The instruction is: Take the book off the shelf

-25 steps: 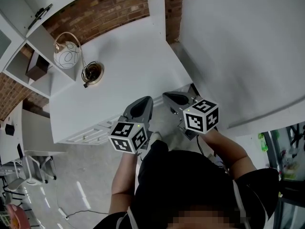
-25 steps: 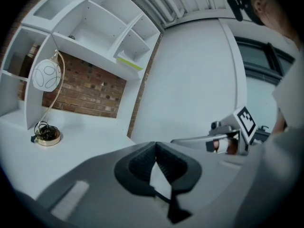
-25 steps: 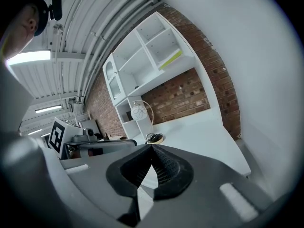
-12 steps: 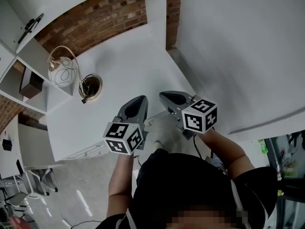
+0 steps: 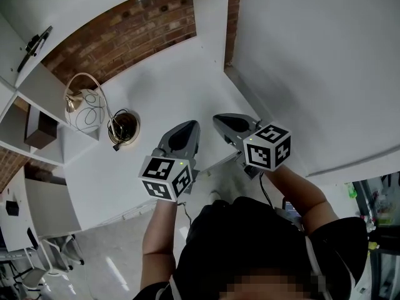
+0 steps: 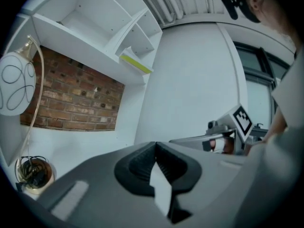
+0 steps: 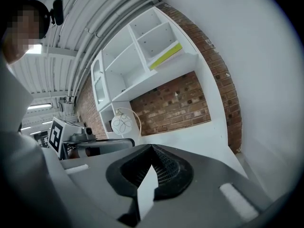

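Observation:
A yellow-green book (image 6: pixel 136 63) lies flat on a high white shelf against the brick wall; it shows in the right gripper view too, as the book (image 7: pixel 166 55). The head view does not show it. My left gripper (image 5: pixel 187 129) and right gripper (image 5: pixel 224 120) are side by side over the front of the white desk (image 5: pixel 169 74), both shut and empty, well below and short of the book. The left gripper (image 6: pixel 155 146) and the right gripper (image 7: pixel 152 148) have their jaws closed tip to tip.
A white globe lamp (image 5: pixel 84 105) and a round base with a coiled cord (image 5: pixel 124 127) stand at the desk's left. White shelving (image 7: pixel 118 75) rises on the left with a dark box (image 5: pixel 39 130) in one cell. A white wall (image 5: pixel 312 55) bounds the right.
Both grippers have moved forward from the desk's front edge to over its top, still shut. The lamp and the shelf now look closer.

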A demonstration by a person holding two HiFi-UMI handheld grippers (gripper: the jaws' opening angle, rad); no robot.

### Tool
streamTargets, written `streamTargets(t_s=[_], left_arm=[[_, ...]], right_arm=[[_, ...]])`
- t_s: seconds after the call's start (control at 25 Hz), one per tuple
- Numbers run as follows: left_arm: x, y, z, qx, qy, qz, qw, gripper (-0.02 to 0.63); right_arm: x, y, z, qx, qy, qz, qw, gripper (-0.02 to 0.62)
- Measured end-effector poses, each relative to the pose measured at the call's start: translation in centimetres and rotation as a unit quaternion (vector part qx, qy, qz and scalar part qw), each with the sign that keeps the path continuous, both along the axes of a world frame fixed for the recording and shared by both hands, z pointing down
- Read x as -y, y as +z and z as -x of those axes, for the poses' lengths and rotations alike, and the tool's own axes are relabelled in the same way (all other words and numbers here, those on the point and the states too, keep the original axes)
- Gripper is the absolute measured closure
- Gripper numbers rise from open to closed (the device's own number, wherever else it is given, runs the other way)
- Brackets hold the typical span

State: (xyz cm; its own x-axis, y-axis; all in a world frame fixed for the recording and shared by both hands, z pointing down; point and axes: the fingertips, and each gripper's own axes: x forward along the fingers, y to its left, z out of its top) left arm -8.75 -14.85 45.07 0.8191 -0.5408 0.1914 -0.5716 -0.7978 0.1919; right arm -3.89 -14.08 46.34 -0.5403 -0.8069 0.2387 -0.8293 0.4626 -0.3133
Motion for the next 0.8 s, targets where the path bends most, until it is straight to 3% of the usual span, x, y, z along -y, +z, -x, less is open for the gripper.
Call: streamTargets(t_s=[0.44,0.8], left_arm=[[5.2,-3.8,-0.9,-0.014,0.009,-0.027,0.9995,0.6],[8.1,-6.9,-3.9,-0.012,-0.004,-0.046,0.9989,0.6]], right_arm=[[4.8,-5.0,-2.7,-0.017,0.024,-0.045,0.999,0.598],[8.0,-9.0,-4.4,-0.025,-0.008,-0.078,0.997,0.598]])
